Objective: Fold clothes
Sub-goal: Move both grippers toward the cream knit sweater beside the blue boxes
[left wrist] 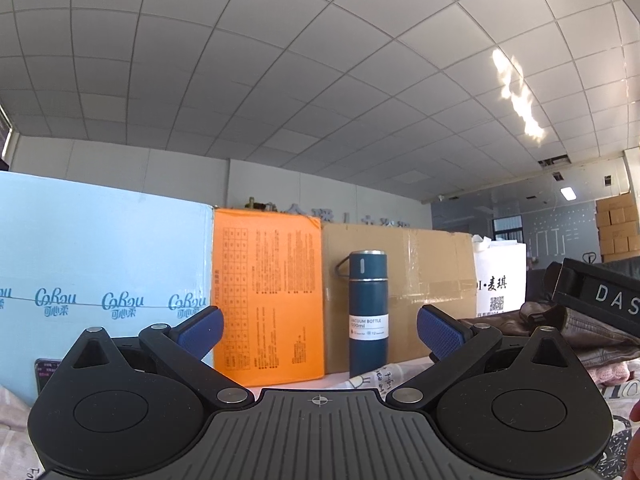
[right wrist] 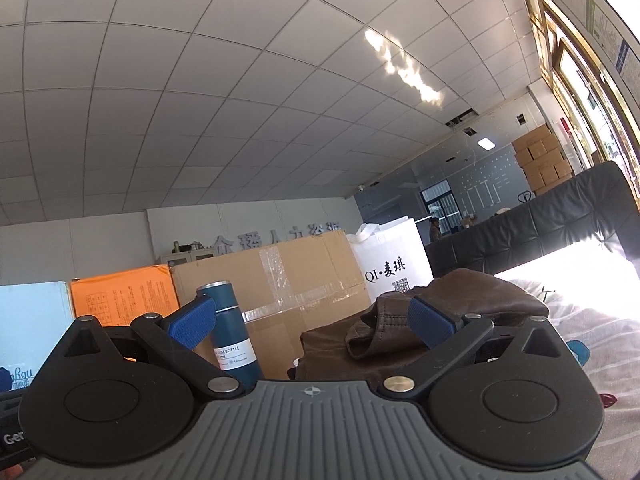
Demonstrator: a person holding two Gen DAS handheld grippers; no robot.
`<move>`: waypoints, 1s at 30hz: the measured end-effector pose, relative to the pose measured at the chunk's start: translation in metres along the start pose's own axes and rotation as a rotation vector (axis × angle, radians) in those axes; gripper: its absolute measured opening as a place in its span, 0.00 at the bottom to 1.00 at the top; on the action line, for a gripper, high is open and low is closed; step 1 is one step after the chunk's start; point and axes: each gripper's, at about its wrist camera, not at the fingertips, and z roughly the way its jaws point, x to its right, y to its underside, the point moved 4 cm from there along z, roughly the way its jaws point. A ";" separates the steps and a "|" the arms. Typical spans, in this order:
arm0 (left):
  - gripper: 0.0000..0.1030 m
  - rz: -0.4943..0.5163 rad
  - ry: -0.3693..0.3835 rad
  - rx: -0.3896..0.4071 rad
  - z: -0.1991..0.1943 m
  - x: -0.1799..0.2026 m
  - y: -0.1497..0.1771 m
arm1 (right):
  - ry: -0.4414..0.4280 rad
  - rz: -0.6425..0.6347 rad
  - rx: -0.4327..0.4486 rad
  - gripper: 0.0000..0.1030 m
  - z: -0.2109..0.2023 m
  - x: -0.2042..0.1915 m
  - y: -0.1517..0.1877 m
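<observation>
A brown leather garment [right wrist: 448, 300] lies bunched on the bed, straight ahead of my right gripper [right wrist: 312, 320], which is open and empty and held level above the bedding. The same brown garment [left wrist: 580, 328] shows at the right of the left wrist view, with a pink cloth [left wrist: 608, 372] under it. My left gripper [left wrist: 320, 328] is open and empty, pointing at the boxes. The other gripper's black body [left wrist: 600, 292] shows at the far right of the left wrist view.
A dark blue vacuum bottle [left wrist: 368, 316] stands ahead, also in the right wrist view [right wrist: 236, 340]. Behind it stand a light blue box [left wrist: 104, 264], an orange box [left wrist: 268, 300], a cardboard box [left wrist: 408, 276] and a white bag [left wrist: 500, 280]. Printed bedding [right wrist: 592, 320] lies at the right.
</observation>
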 end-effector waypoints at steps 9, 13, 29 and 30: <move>1.00 0.090 -0.020 0.094 -0.059 0.001 -0.030 | 0.007 0.053 -0.043 1.00 0.007 0.001 0.005; 1.00 0.144 -0.069 0.097 -0.097 -0.021 -0.036 | -0.061 0.076 -0.035 1.00 0.000 -0.001 0.004; 1.00 0.444 -0.538 0.238 -0.213 -0.130 -0.085 | -0.484 0.173 -0.150 1.00 -0.109 -0.057 -0.025; 1.00 0.455 -0.580 0.263 -0.217 -0.139 -0.092 | -0.514 0.186 -0.182 1.00 -0.116 -0.066 -0.027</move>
